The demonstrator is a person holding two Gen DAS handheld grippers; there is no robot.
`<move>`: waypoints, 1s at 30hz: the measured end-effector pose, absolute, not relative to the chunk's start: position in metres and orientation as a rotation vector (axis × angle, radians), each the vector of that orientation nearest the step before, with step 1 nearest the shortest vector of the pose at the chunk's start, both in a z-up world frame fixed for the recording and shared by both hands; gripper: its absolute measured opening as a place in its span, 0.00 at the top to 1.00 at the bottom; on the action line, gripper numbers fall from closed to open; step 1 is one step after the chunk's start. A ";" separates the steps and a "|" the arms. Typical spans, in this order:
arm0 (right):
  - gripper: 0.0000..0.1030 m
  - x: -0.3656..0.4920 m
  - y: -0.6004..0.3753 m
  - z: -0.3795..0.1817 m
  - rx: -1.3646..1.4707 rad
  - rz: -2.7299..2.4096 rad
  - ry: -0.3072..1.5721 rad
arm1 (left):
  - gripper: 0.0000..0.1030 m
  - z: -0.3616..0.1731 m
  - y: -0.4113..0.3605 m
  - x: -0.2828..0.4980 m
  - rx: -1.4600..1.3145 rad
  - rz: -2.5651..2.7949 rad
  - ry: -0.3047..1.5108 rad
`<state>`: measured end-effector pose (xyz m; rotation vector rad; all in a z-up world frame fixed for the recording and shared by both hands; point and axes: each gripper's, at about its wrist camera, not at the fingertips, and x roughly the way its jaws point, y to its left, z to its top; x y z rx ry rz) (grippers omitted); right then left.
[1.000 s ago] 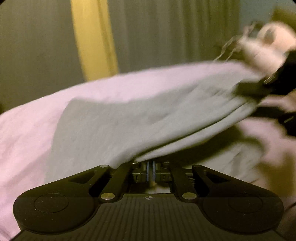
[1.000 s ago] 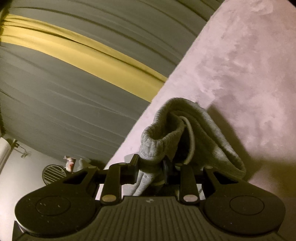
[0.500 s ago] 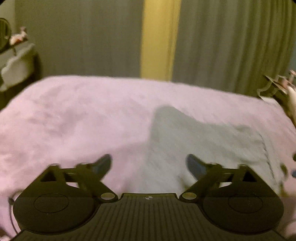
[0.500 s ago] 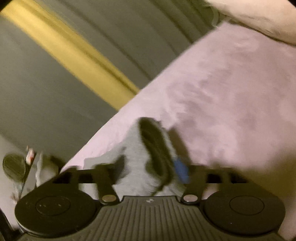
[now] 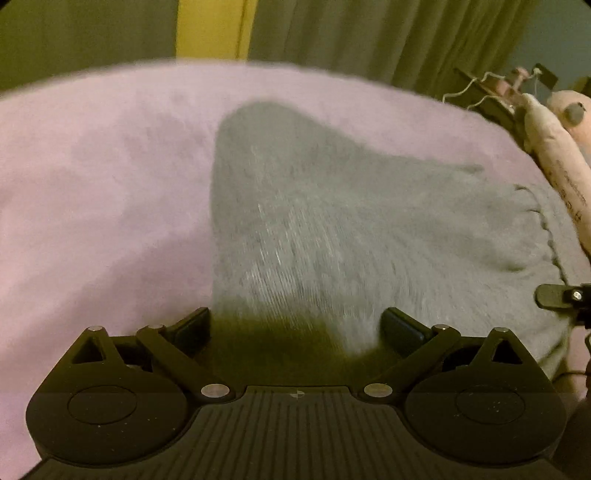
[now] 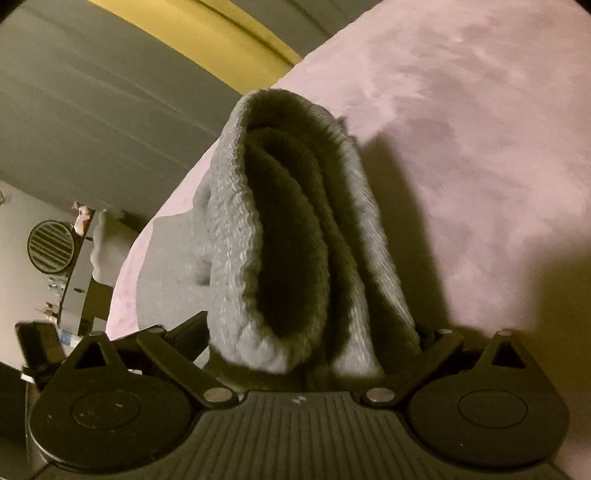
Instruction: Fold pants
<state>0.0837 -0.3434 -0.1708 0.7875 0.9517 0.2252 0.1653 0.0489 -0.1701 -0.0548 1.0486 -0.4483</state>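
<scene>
Grey knit pants (image 5: 314,206) lie flat on a pink blanket (image 5: 103,192), reaching from my left gripper toward the far edge. My left gripper (image 5: 297,326) hovers low over their near end, its jaws opening wide, with cloth beneath them and nothing pinched. In the right wrist view a folded, ribbed end of the pants (image 6: 236,236) bulges up between the jaws of my right gripper (image 6: 308,332). These jaws are opening too, and the pads do not press the cloth. One right fingertip (image 5: 557,295) shows at the pants' right edge.
The pink blanket (image 6: 461,129) covers a bed backed by grey curtains with a yellow strip (image 5: 210,29). A pink plush toy (image 5: 554,147) lies at the bed's right edge. A dark dresser with a round fan (image 6: 50,242) stands beside the bed.
Both grippers were shut on the lifted pants and have opened. The pants dropped flat onto the blanket. My left gripper swung over and lower above them.
</scene>
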 end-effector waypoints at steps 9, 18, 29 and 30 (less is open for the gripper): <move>0.35 0.079 -0.329 -0.160 0.695 0.172 0.932 | 0.62 -0.140 0.034 0.159 -0.012 -0.454 0.919; 0.42 0.101 -0.314 -0.087 0.657 0.212 0.730 | 0.76 -0.068 0.012 0.155 -0.017 -0.353 0.664; 0.33 0.201 -0.314 -0.115 0.557 0.088 0.777 | 0.63 -0.127 0.007 0.220 0.212 0.060 0.762; 0.32 0.203 -0.316 -0.121 0.558 0.047 0.821 | 0.62 -0.131 0.014 0.215 0.237 0.080 0.766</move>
